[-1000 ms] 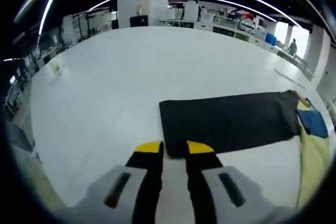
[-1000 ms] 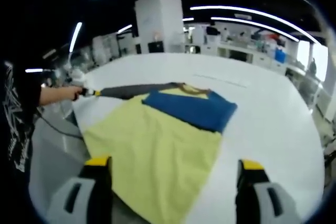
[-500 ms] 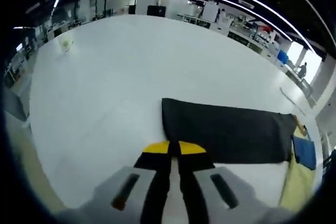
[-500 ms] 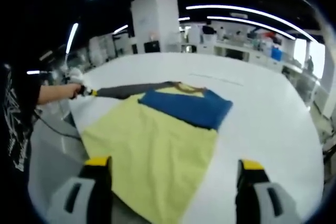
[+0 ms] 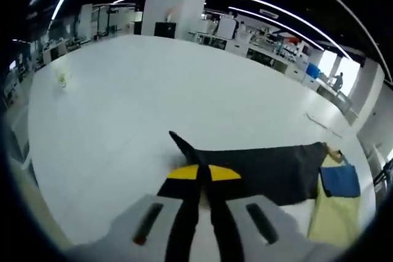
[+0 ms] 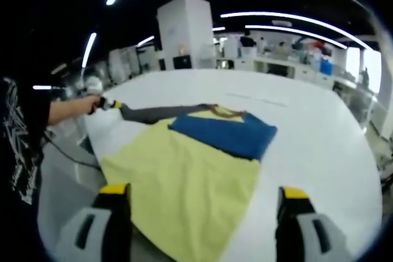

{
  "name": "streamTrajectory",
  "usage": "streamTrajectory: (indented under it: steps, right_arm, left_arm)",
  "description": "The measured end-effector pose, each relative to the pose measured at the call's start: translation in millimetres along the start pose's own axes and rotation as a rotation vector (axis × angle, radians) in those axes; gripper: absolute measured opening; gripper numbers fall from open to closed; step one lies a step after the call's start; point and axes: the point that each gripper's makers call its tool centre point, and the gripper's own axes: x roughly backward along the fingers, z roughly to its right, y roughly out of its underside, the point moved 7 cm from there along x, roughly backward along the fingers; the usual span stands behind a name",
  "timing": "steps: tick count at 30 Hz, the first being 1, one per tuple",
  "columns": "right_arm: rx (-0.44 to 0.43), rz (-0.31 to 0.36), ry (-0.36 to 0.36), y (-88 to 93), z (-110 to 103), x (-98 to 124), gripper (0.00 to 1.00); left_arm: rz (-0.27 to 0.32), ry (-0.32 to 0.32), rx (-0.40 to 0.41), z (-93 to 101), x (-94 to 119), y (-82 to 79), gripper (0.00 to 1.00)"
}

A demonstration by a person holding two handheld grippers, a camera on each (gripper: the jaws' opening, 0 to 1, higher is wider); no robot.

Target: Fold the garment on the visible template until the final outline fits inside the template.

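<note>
The garment lies on the white table (image 6: 319, 145): a yellow body (image 6: 184, 176), a blue sleeve (image 6: 224, 133) folded across it, and a long dark grey sleeve (image 6: 159, 113) stretched out to the side. My left gripper (image 5: 199, 173) is shut on the cuff end of the dark sleeve (image 5: 258, 170), whose corner peaks up off the table. In the right gripper view the left gripper (image 6: 107, 104) shows at the sleeve's far end, held by a person's hand (image 6: 80, 108). My right gripper (image 6: 206, 197) stands open above the yellow hem, nothing between its jaws.
A small pale object (image 5: 61, 78) sits far off on the table (image 5: 123, 108). A thin line (image 5: 322, 124) lies on the table beyond the garment. A white pillar (image 6: 187, 32) and benches stand behind. The table edge (image 6: 92, 145) runs close beside the yellow hem.
My left gripper's jaws have closed on the dark sleeve's cuff and its corner has risen off the table. The right gripper stays open over the hem.
</note>
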Motion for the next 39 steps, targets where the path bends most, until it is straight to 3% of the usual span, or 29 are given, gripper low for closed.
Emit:
streamTrajectory:
  steps: [12, 14, 32, 39]
  right_arm:
    - [0.023, 0.014, -0.031, -6.4, -7.8, -0.7, 0.99]
    - [0.024, 0.016, -0.034, -6.6, -8.6, -1.6, 0.99]
    - [0.074, 0.01, -0.087, -8.7, -25.2, -9.5, 0.99]
    - [0.092, -0.003, -0.101, -7.7, -27.8, -9.5, 0.99]
  left_arm:
    - [0.083, 0.142, -0.032, 66.0, 5.4, -27.8, 0.01]
    - [0.09, 0.154, -0.025, 68.7, 2.7, -29.8, 0.01]
    - [0.142, 0.372, -0.021, 169.0, 10.8, -52.6, 0.01]
    - [0.132, 0.443, -0.027, 199.6, 11.9, -50.7, 0.01]
